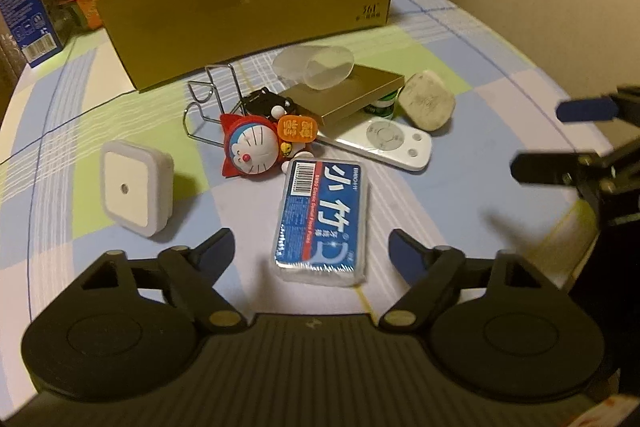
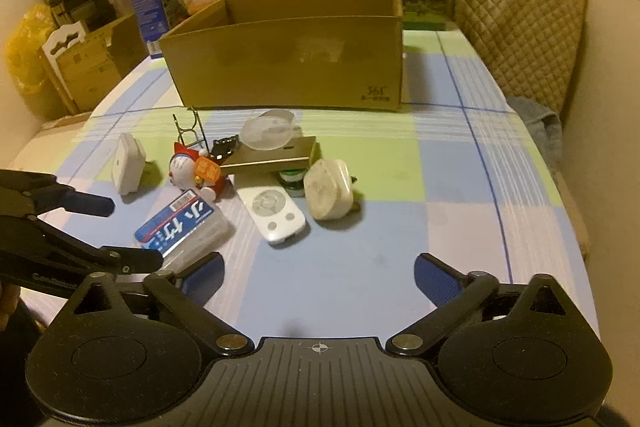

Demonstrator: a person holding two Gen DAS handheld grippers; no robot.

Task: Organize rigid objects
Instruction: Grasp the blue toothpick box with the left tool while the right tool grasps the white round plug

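Straddling the blue floss box with left gripper wide, unclamped; right gripper wide, empty, cardboard box awaiting clutter.

Left tongs angled steeply downward, jaws apart, nothing pressed between the blue pads, black linkage arms splayed wide. Right tongs tilted down less steeply, jaws spread wider, gap empty. Each pair visible in the other's view: left entering from the left edge, right from the right edge, both with fingers parted.
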